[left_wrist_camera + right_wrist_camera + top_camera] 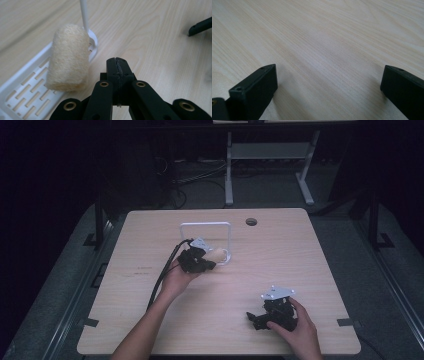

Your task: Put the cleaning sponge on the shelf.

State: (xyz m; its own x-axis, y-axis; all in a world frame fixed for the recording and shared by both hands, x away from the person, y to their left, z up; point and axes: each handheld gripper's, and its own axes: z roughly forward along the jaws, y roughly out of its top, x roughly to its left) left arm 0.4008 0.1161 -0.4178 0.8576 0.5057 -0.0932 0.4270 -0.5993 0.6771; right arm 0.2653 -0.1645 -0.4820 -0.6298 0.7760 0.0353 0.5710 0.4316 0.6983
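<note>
A tan, rough sponge roll (68, 57) lies on the corner of a white slotted tray (22, 87); in the high view the roll (218, 253) sits at the tray's front right. From the tray rises a thin white frame (205, 225). My left gripper (117, 61) is shut with nothing between its jaws, and it stands just to the right of the roll, apart from it. In the high view the left gripper (212, 265) is at the table's middle. My right gripper (329, 80) is open over bare wood, at the front right of the table (252, 319).
The light wooden table (280, 260) has a round cable hole (251, 221) at the back. A black cable (162, 275) trails from the left gripper toward the front edge. One black jaw of the right gripper (200, 26) shows far off in the left gripper view.
</note>
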